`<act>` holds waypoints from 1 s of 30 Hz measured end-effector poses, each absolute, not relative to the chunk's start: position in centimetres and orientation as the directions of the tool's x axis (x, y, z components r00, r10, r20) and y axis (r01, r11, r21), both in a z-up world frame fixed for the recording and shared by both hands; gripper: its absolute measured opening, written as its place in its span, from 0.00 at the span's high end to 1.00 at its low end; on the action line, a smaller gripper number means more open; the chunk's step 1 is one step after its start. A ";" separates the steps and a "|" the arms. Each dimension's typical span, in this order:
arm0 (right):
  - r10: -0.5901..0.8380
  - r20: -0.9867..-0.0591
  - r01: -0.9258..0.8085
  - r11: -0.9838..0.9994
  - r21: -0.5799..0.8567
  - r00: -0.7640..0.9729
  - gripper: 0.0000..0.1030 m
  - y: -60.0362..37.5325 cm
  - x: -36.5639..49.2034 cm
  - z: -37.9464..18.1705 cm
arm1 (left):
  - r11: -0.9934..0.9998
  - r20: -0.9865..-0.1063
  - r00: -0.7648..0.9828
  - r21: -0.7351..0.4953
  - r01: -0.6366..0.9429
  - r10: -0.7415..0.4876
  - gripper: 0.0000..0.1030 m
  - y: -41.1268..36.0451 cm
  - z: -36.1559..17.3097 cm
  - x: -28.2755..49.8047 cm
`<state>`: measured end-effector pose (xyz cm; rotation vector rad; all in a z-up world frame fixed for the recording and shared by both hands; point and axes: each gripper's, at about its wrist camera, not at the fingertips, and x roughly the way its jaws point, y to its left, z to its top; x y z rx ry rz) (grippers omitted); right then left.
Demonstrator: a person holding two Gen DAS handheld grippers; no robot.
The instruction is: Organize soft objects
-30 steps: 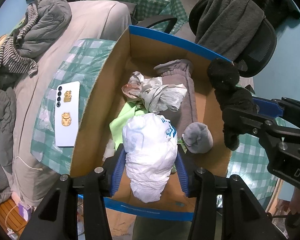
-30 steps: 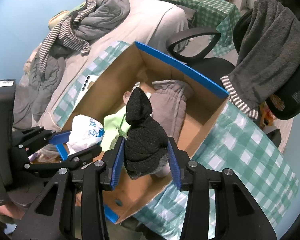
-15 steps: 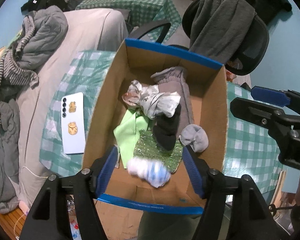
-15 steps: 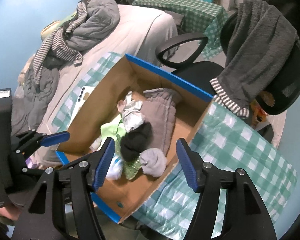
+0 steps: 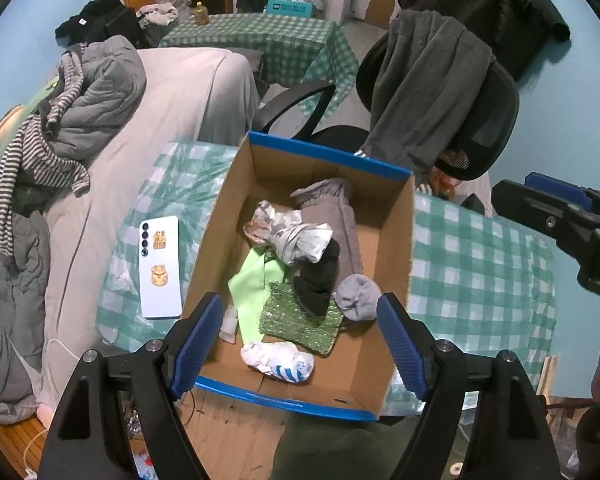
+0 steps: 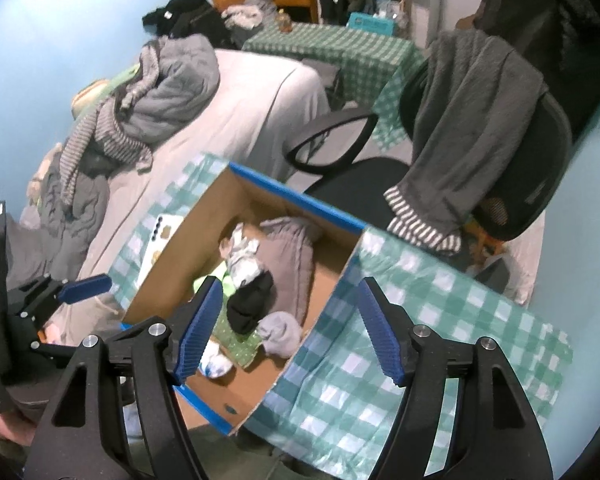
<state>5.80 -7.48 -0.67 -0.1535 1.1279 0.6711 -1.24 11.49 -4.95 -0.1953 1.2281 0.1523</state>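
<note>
A cardboard box (image 5: 392, 240) with blue rims stands on a green checked tablecloth (image 5: 476, 280). Inside lie a white sock with blue stripes (image 5: 278, 361), a black sock (image 5: 318, 280), a grey sock (image 5: 358, 297), a glittery green cloth (image 5: 296, 318), a lime cloth (image 5: 252, 292) and a grey garment (image 5: 332, 212). My left gripper (image 5: 300, 340) hangs above the box's near end, its jaws opening, nothing pressed between them. My right gripper (image 6: 290, 326) hovers over the box's right side (image 6: 320, 308), jaws also opening and empty; the black sock (image 6: 250, 304) lies below it.
A white phone (image 5: 160, 266) lies on the cloth left of the box. An office chair (image 5: 476, 120) draped with a grey towel stands behind. A bed (image 5: 160, 100) with piled clothes is at the left, and a second checked table (image 5: 268, 44) farther back.
Both grippers opened and rose. The white sock dropped from the left gripper and the black sock from the right; both now lie in the box.
</note>
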 end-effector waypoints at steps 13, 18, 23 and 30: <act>0.413 -0.833 -0.519 0.835 0.185 0.368 0.32 -11.1 5.4 3.3 | 0.968 -0.913 0.405 -0.065 -0.244 0.041 0.16 10.2 -0.4 -1.5; 0.407 -0.825 -0.498 0.848 0.182 0.392 0.32 -12.3 5.4 3.7 | 0.972 -0.913 0.399 -0.009 -0.234 0.087 0.16 9.2 0.2 -1.4; 0.403 -0.826 -0.476 0.858 0.192 0.394 0.32 -13.1 5.6 3.6 | 0.975 -0.911 0.403 -0.008 -0.221 0.084 0.16 8.3 0.6 -1.4; 0.400 -0.826 -0.465 0.863 0.195 0.396 0.32 -13.8 5.7 3.4 | 0.979 -0.914 0.398 -0.007 -0.205 0.077 0.16 7.1 0.9 -1.1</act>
